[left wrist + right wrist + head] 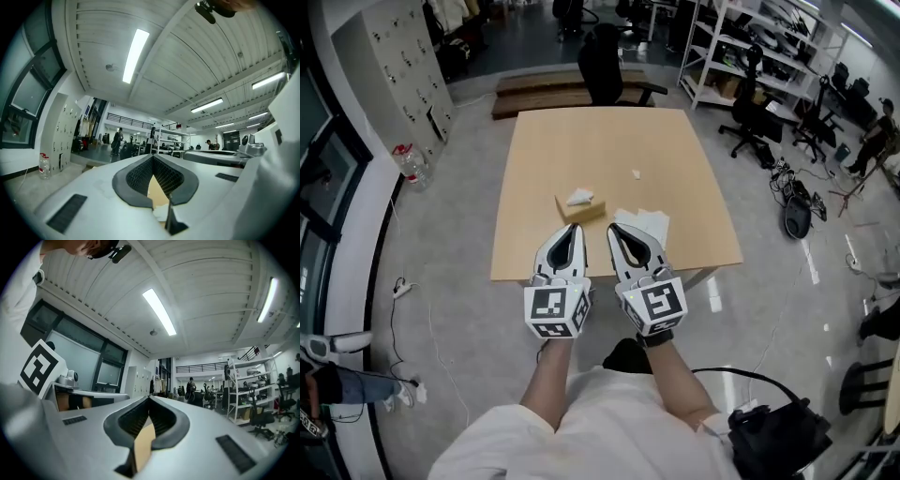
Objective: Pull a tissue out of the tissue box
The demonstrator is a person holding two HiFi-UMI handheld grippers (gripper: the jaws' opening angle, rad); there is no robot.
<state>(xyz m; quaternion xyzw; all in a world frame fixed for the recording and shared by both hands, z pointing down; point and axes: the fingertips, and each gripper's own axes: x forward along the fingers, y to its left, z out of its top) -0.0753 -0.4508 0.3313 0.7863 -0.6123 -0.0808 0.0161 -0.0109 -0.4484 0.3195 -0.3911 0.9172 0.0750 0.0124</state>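
Table edge [508, 272] seemingly underlies left gripper [576, 230], right gripper [615, 230]; tissue box [579, 207] beyond.

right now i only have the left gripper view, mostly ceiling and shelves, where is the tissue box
observer: In the head view the tissue box sits on the wooden table, just ahead of the left claw.
operator: is a tissue sticking out of it
observer: Yes, a white tissue stands up from the top of the box.
operator: and what is the right claw doing
observer: The right gripper view shows the right claw with its tips together and nothing between them.
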